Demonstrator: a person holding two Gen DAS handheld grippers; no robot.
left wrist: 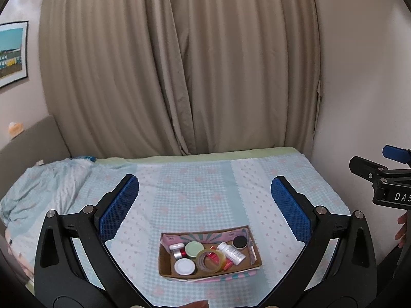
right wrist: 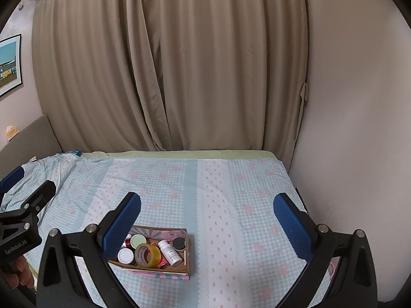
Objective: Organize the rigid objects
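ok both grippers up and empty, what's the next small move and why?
Probably lower the right gripper toward the tape roll in the cardboard box. Both sets of jaws stand wide open, well above the bed, and the roll lies on top of the other items, so it looks easiest to reach first. The left gripper can wait.

A cardboard box on the bed holds a tape roll, white bottle and jars.

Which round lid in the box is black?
The black lid, at the cardboard box's far right corner. The other two lids are pale green and white.
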